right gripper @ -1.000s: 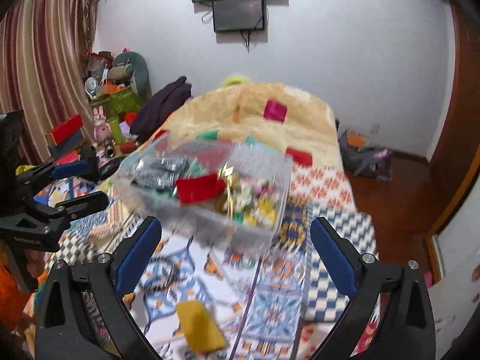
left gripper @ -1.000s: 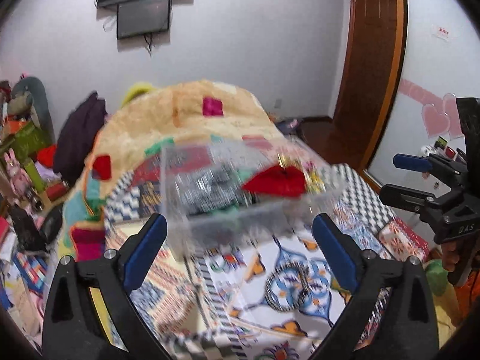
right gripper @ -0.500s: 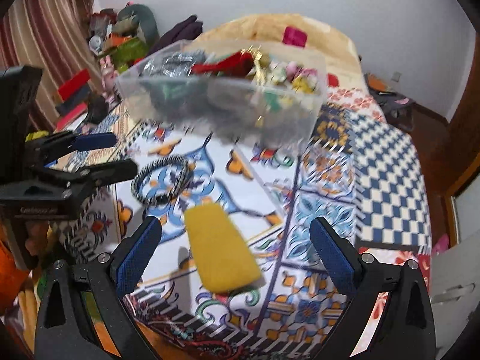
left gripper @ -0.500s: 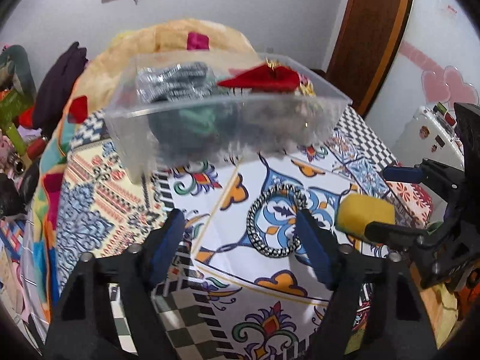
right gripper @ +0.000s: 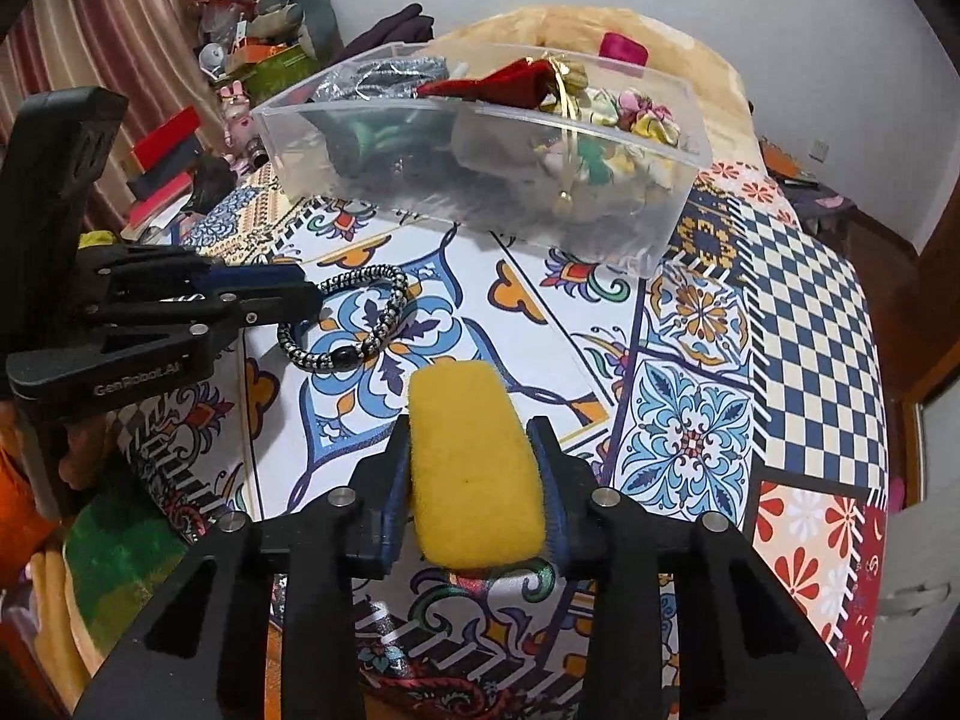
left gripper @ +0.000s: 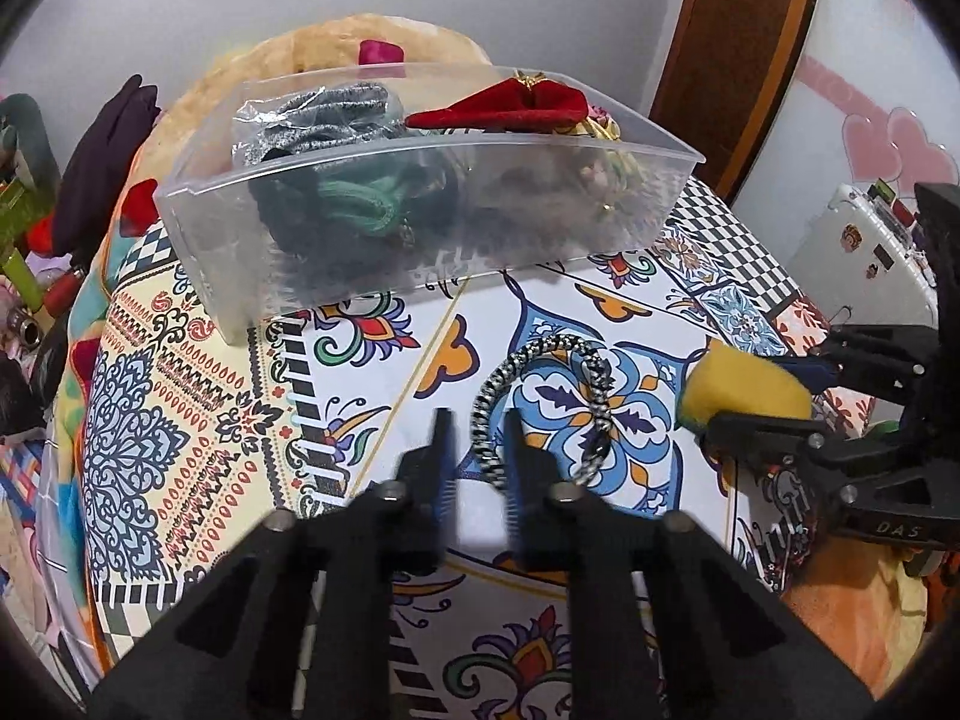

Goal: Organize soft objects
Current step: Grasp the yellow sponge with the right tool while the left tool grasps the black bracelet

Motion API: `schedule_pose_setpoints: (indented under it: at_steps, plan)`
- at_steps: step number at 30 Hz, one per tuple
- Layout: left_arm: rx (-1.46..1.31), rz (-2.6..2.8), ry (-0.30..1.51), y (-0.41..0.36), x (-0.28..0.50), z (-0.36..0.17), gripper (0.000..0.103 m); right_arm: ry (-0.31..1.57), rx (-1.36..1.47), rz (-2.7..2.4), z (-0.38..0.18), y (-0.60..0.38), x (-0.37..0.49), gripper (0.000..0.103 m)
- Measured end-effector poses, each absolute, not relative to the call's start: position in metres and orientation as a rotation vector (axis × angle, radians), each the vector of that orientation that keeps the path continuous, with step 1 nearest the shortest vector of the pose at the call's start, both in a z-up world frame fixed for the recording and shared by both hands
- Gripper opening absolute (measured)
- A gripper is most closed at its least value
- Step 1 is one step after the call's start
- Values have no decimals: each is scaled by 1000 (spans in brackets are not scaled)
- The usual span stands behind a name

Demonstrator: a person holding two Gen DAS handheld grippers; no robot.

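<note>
- Right gripper [right gripper: 477, 474], lower centre of the right wrist view: fingers pressed against both long sides of a yellow sponge [right gripper: 474, 462], holding it over the patterned bedspread [right gripper: 708, 420].
- Same sponge seen at the right edge of the left wrist view [left gripper: 744, 390], squeezed between the black fingers of the right gripper [left gripper: 756, 396].
- Left gripper [left gripper: 477, 468], lower centre of the left wrist view: fingers narrow — a slim gap left between the blue pads [left gripper: 444, 456], blurred.
- Black-and-white braided bracelet [left gripper: 540, 408] lying flat on the bedspread [left gripper: 180, 420], centre of the left wrist view; near edge of the loop sits in the gap between the left pads. Cannot tell whether the pads actually pinch it.
- In the right wrist view, left gripper [right gripper: 300, 297] reaching in from the left edge, tips at the left side of the bracelet [right gripper: 354, 315], which lies just above and left of the sponge.
- Clear plastic bin [left gripper: 252, 294] in the upper half of the left wrist view, resting on the bedspread beyond the bracelet — holding a red velvet bow [left gripper: 510, 108], silver-grey fabric [left gripper: 324, 120] and a green fabric piece [left gripper: 354, 192].
- Same bin [right gripper: 678, 216] upper centre of the right wrist view, with pastel flower-like pieces [right gripper: 642, 114] at its right end.
- Beige plush blanket [right gripper: 576, 24] heaped behind the bin, top of frame.
</note>
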State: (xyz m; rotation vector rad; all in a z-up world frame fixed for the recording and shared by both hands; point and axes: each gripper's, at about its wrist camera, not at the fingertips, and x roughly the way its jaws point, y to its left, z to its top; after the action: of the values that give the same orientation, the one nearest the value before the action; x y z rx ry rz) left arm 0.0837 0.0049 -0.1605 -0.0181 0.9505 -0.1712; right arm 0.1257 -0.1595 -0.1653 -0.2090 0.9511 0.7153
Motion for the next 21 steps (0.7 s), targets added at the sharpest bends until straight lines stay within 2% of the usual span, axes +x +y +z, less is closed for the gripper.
schedule_pose_setpoints:
  at_steps: [8,21]
  plan:
    - [-9,-167,914,5,84,-151,5,892,-158,689,-146,-169,133,32]
    - [-23,-148,693,18,94,-71,5,695,-99,642,-83,-175,155,32]
